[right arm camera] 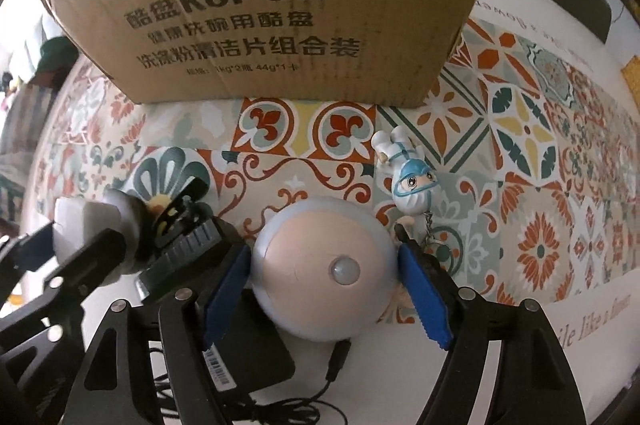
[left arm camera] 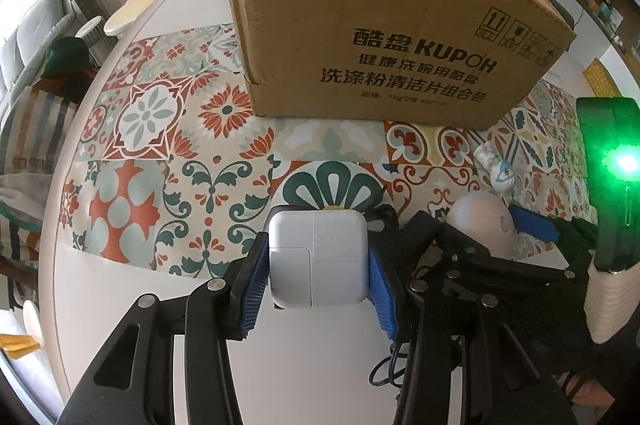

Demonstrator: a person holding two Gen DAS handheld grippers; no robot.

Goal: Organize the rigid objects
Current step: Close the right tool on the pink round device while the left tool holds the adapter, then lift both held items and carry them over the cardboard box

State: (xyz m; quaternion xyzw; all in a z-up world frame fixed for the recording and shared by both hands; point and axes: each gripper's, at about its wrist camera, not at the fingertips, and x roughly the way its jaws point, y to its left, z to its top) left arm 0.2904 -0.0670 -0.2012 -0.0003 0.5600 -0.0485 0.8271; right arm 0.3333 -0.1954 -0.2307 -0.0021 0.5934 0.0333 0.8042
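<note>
Here the left gripper (left arm camera: 318,267) is clamped on a white charger (left arm camera: 317,257), a rounded square block with a fine seam across its top face and a stepped corner. Both blue pads (left arm camera: 251,285) press its sides, and the block sits squarely between them, above the white edge of the table (left arm camera: 120,265).

One dome (right arm camera: 322,267) lies on the table, pale blue around the rim with a beige face and a small round translucent lens off-centre. It sits between the fingers of the right gripper (right arm camera: 324,295): the left pad is touching or all but touching its side, while a slim gap shows at the right pad, so whether it is gripped I cannot tell.

One figurine (right arm camera: 406,175) lies on its back just beyond the dome, white-suited with a blue hood, goggles and mask, a keychain trailing from its head toward the right finger.

One black adapter (right arm camera: 248,353) with a barcode label lies under the right gripper's left finger, beside the dome, its thin cable looping across the white tabletop.

One cardboard box (left arm camera: 360,37) stands open behind everything on the patterned mat (left arm camera: 160,129), printed KUPOH with Chinese lettering, well beyond both grippers. The two grippers sit side by side, close together.
</note>
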